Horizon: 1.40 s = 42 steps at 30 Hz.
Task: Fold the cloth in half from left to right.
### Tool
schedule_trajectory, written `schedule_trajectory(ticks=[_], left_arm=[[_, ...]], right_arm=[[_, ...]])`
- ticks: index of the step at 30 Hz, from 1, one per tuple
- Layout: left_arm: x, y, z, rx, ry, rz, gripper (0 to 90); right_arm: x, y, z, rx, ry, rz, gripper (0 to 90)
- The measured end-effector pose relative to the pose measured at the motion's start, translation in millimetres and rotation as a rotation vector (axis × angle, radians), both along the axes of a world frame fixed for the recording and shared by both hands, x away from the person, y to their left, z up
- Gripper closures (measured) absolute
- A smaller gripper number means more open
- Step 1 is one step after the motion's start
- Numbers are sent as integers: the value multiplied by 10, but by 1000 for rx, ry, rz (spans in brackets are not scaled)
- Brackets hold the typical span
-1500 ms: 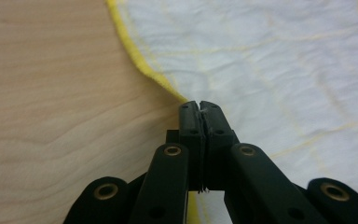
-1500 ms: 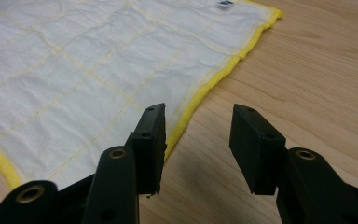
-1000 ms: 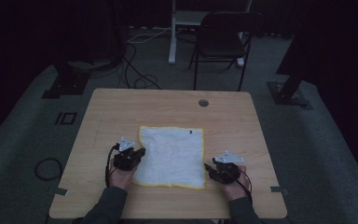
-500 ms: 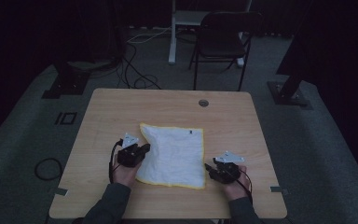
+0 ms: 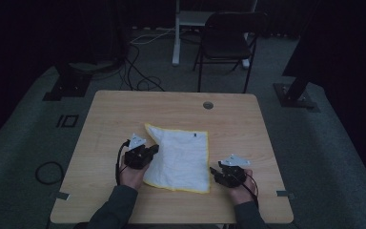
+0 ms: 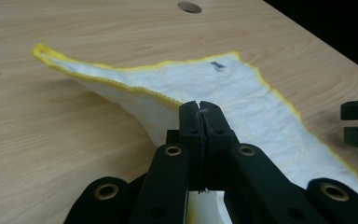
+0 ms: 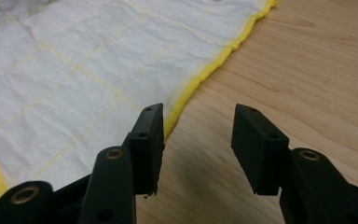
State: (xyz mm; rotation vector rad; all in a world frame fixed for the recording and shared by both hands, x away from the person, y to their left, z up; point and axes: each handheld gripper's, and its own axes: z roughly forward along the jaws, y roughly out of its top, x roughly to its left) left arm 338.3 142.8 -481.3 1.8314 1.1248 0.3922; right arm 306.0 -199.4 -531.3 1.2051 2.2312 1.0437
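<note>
A white cloth with a yellow hem (image 5: 178, 155) lies on the wooden table (image 5: 171, 107). My left gripper (image 5: 148, 152) is shut on the cloth's left edge and holds it lifted off the wood; the left gripper view shows the jaws (image 6: 200, 114) pinched together on the yellow hem, with the cloth (image 6: 223, 93) rising from the table. My right gripper (image 5: 215, 172) rests beside the cloth's near right corner, open. In the right gripper view its jaws (image 7: 198, 135) stand apart over bare wood, the yellow edge of the cloth (image 7: 74, 70) just left of them.
A round cable hole (image 5: 208, 105) sits in the table's far side. A dark chair (image 5: 226, 43) and a white stand (image 5: 178, 28) are on the floor beyond, with cables (image 5: 138, 71) and dark stand bases at both sides.
My left gripper has closed on the cloth's left edge and pulled it up and inward, so the cloth's left side is now raised and skewed. The right gripper has stayed in place.
</note>
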Motion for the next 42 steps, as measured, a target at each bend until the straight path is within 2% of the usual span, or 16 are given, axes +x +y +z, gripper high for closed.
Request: schedule_trajectory(ticks=[15,22,42], left_arm=[[29,-117,118,-16,-23,-31,895],[37,-220,170,-31,-43,-64,895],[73,-448,219,-44,-46,-125,895]], right_arm=[[0,5,-9,-2,3,1,538],[0,0,-7,-1,3,1,538],[-1,-4,-9,-1,6,0,538]])
